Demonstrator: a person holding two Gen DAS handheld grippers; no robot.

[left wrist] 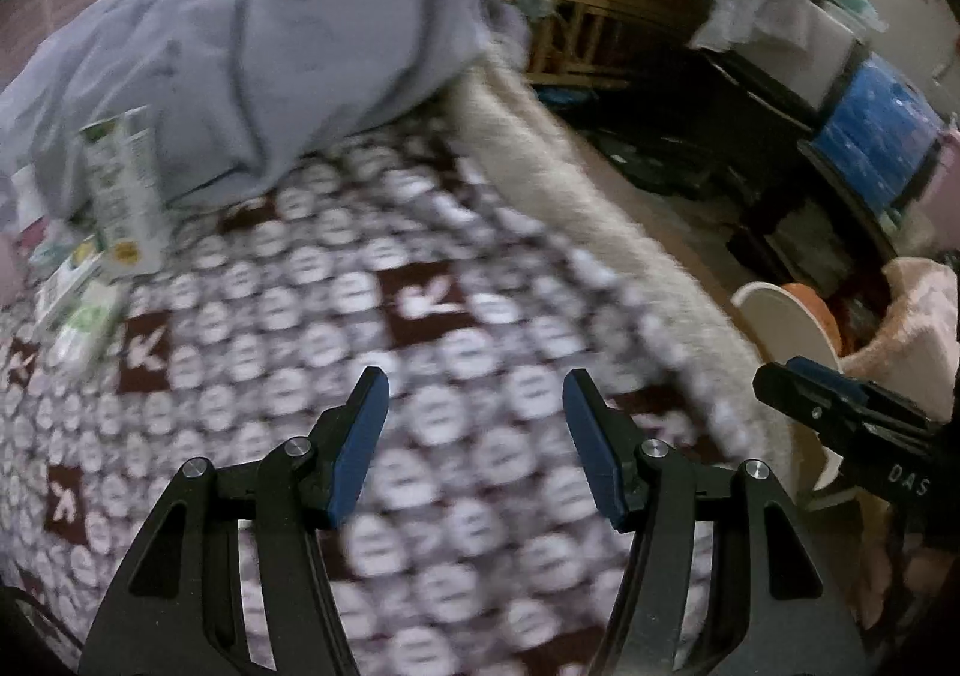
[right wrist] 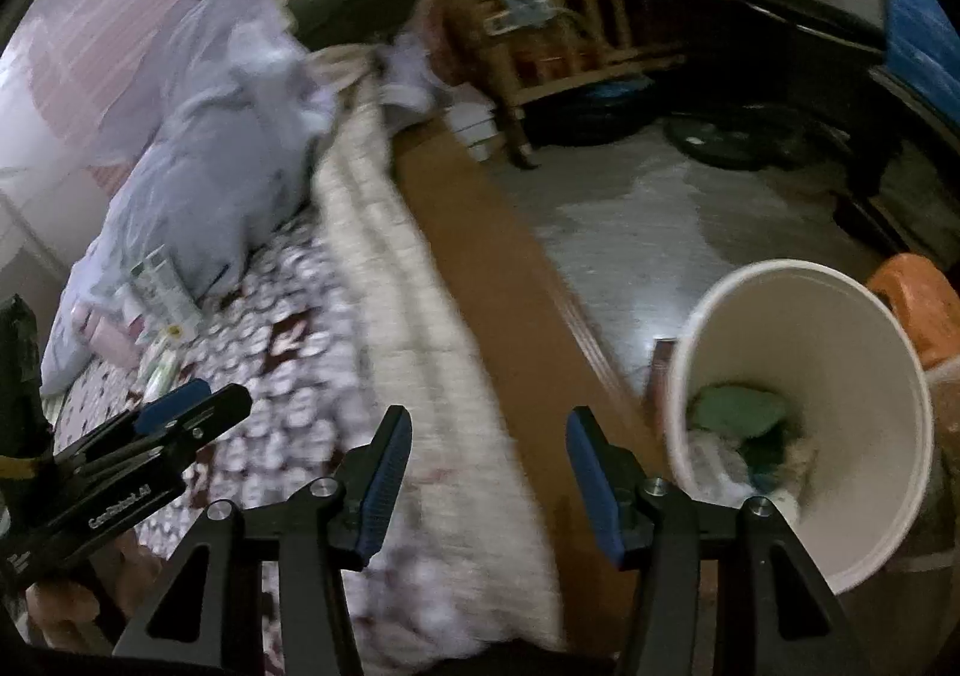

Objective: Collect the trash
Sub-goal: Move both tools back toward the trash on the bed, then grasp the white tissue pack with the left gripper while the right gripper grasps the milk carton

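A tall green-and-white carton stands against the bedding at the left of the patterned bedspread, with several flat packets beside it. My left gripper hangs open above the bedspread with nothing between its fingers, well right of the carton. My right gripper is open and empty over the bed's edge. A white bucket stands on the floor just right of it, holding crumpled green trash and white scraps. The carton also shows far left in the right wrist view, beyond the left gripper.
A rumpled grey-blue duvet covers the head of the bed. The wooden bed frame borders a pale floor. A wooden shelf, dark furniture with a blue screen and an orange object stand beyond.
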